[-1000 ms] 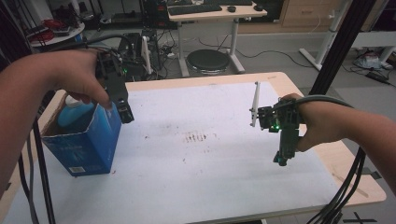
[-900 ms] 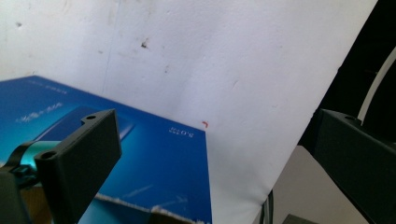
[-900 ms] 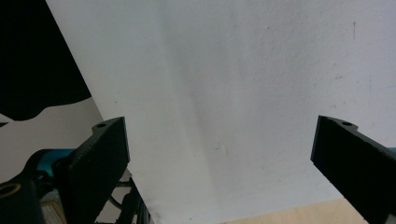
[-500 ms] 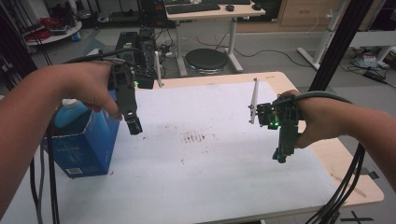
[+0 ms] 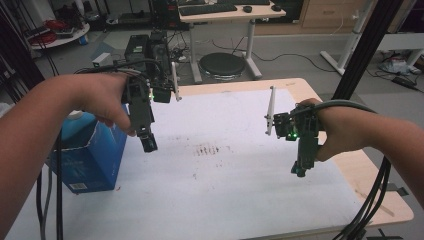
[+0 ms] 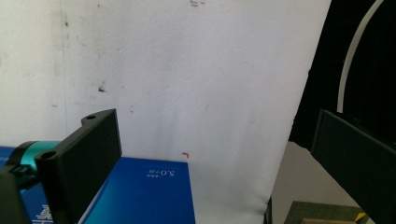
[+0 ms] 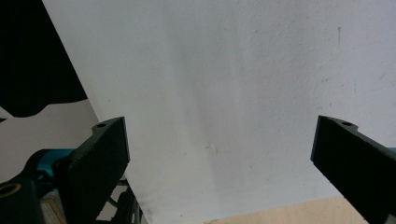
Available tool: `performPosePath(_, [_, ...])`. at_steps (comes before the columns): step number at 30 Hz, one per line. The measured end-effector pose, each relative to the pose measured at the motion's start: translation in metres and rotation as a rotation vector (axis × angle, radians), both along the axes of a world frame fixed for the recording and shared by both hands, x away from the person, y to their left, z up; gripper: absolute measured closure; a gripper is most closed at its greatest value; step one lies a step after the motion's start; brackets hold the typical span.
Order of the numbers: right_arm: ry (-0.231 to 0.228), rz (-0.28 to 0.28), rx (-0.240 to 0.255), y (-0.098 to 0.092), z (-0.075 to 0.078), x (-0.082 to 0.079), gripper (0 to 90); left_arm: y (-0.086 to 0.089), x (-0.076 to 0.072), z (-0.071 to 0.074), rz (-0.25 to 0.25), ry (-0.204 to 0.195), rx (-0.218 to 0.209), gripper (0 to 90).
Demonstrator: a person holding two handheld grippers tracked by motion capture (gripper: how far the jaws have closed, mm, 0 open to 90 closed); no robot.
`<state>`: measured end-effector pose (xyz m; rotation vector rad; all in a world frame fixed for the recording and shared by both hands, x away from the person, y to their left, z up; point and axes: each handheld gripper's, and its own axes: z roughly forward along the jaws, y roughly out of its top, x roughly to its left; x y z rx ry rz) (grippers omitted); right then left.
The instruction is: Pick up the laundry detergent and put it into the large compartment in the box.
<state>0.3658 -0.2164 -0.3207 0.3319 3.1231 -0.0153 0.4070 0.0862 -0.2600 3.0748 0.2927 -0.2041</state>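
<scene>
I am holding my left hand-held gripper [image 5: 148,143] with its jaws apart and empty, beside the blue box [image 5: 90,155] standing upright at the bench's [image 5: 225,200] nine o'clock edge. The box is sitting at about eight o'clock from that gripper. My right hand-held gripper [image 5: 300,170], also spread and empty, is hanging well apart at three o'clock.

1. Your white sheet covering the table [image 5: 240,190] carries small dark smudges near its middle.
2. Your light wooden tabletop [image 5: 372,192] shows pale tan at its edges.
3. Your blue cardboard box [image 5: 90,162] bears white lettering.
4. Your black two-jaw left gripper [image 5: 148,144] and right gripper [image 5: 300,171] each glow with a green light.
</scene>
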Motion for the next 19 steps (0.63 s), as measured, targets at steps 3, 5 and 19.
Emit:
performPosePath(3, [0.004, -0.008, -0.004, -0.0023, -0.0020, 0.0009, 3.5, -0.0020, 0.0016, -0.0019, -0.009, 0.001, 0.003, 1.7])
performPosePath(5, [0.003, -0.004, -0.006, -0.0031, -0.0026, 0.0013, 3.5, -0.0024, 0.0028, -0.0026, -0.006, 0.000, 0.007, 1.7])
performPosePath(19, [-0.008, 0.004, 0.003, -0.0002, -0.0003, -0.0026, 3.5, -0.0020, -0.0008, 0.0042, -0.005, -0.048, 0.008, 1.7])
